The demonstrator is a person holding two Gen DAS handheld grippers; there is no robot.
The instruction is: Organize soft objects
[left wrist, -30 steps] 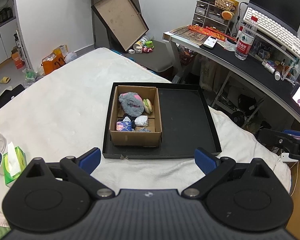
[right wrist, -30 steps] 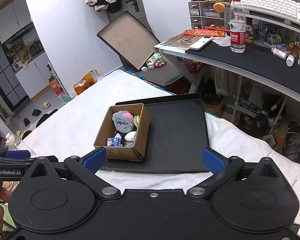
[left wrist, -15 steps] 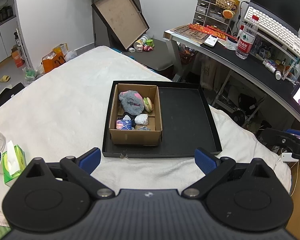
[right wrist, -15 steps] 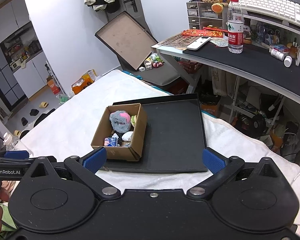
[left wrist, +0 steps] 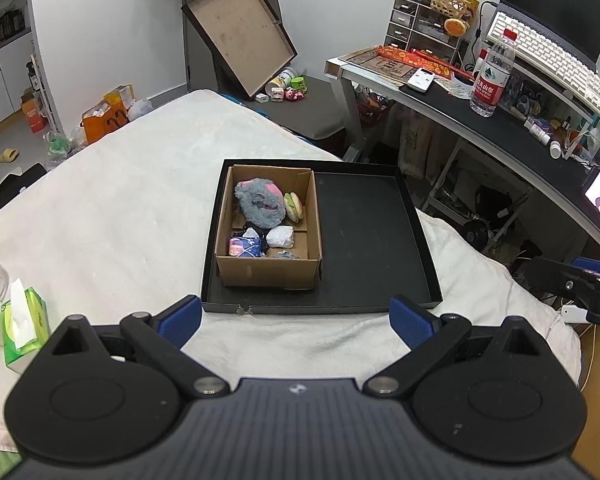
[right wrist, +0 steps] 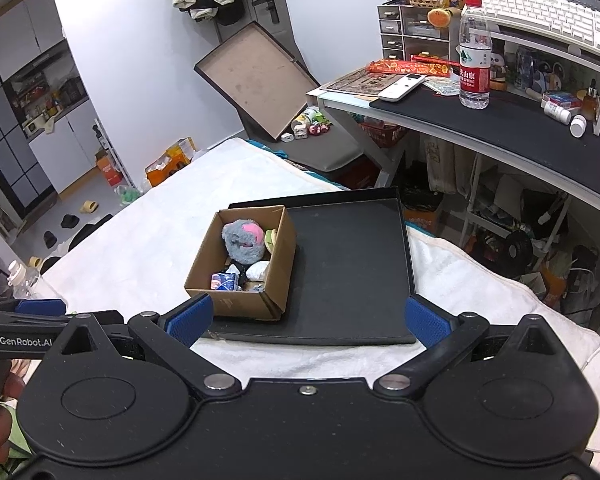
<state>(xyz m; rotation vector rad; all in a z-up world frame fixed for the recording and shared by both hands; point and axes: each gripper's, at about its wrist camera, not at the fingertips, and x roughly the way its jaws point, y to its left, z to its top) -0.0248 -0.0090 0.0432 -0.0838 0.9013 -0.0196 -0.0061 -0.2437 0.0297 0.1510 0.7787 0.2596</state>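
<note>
— Holding both tools up over the near edge of the bed [left wrist: 112,208], what have you got in front of you?

— My left hand-held gripper [left wrist: 296,322] has its blue pads spread wide apart with nothing between them, and my right hand-held gripper [right wrist: 308,322] is the same: wide apart, nothing between the pads. Both hang above the white blanket, short of the black tray [left wrist: 364,232].

— And the soft things?

— All in the cardboard box [left wrist: 268,272], which sits in the left part of the tray, against its left wall. At the far end lies a grey plush toy [left wrist: 258,202] with pink patches, and just beside it on the right a small burger-shaped toy [left wrist: 293,207]. Nearer me there is a white bundle [left wrist: 280,237], a small printed packet [left wrist: 245,247] at the left, and something grey at the near wall (too small for me to tell what it is). The right part of the tray is bare black.

— Anything else close by?

— A green tissue pack [left wrist: 22,330] on the bed at my left, and a water bottle [right wrist: 475,54] on the desk [right wrist: 512,124] to the right.
</note>
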